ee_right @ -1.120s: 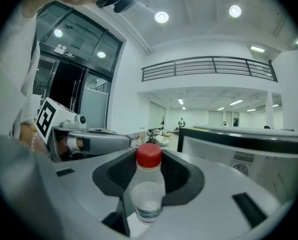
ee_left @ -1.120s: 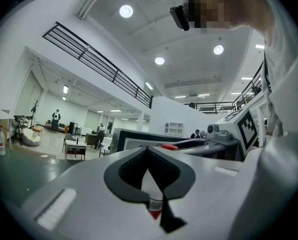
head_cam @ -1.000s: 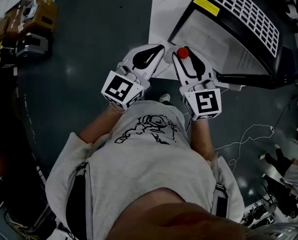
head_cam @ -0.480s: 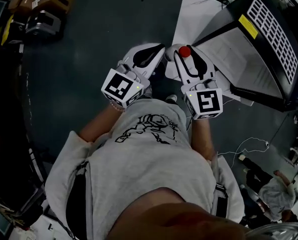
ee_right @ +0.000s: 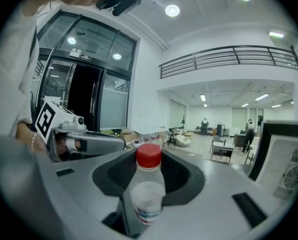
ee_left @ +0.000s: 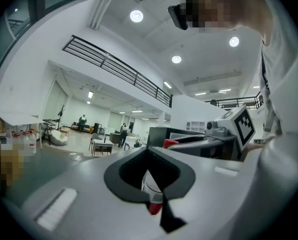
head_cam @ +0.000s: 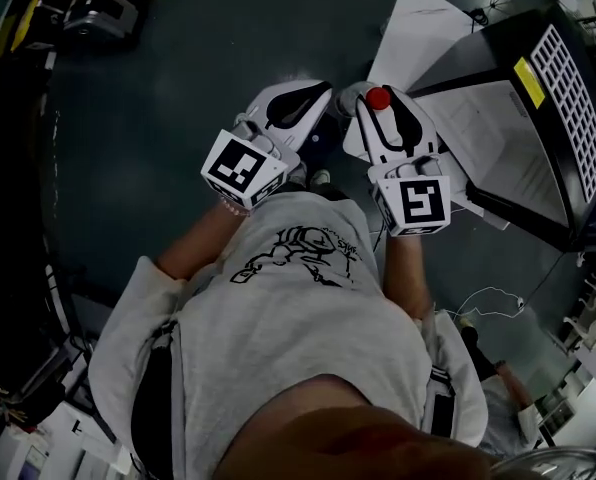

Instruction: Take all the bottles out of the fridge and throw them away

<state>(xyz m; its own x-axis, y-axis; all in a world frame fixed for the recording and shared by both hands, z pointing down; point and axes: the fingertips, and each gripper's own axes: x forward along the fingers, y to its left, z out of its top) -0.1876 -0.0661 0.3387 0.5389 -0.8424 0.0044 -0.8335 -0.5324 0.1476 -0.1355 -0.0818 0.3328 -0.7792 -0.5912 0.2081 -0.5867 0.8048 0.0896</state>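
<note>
Dark, glossy floor [head_cam: 168, 98] fills the head view, and the gripper views look out into a tall white hall with a railed balcony [ee_right: 229, 59].

The right gripper [head_cam: 376, 108] has its jaws spread wide and closed on the body of a clear bottle [ee_right: 148, 194]. This bottle stands upright, with its red cap [head_cam: 378, 98] at 12 o'clock, pointing away from the person. It is translucent with a printed band low on its side. I cannot tell whether there is liquid in it.

The left gripper [head_cam: 308, 100] is just beside it at 9 o'clock, and the two are nearly parallel. Its jaws are clamped on a second bottle [ee_left: 152, 189], which is turned the other way, with its own red cap [ee_left: 154, 207] at 6 o'clock, nearest the camera. Only a white strip of its body shows between the dark pads, so its contents cannot be read.

Both marker cubes [head_cam: 240, 168] sit at 6 o'clock from the jaws, close to the person's grey shirt [head_cam: 298, 318].

At 2 to 3 o'clock from the grippers stands a black cabinet with a white grille [head_cam: 576, 78] and a yellow label. A white sheet [head_cam: 418, 33] lies on the floor at 1 o'clock, running under the cabinet's edge. Well apart at 10 o'clock are brown boxes [head_cam: 103, 8].
</note>
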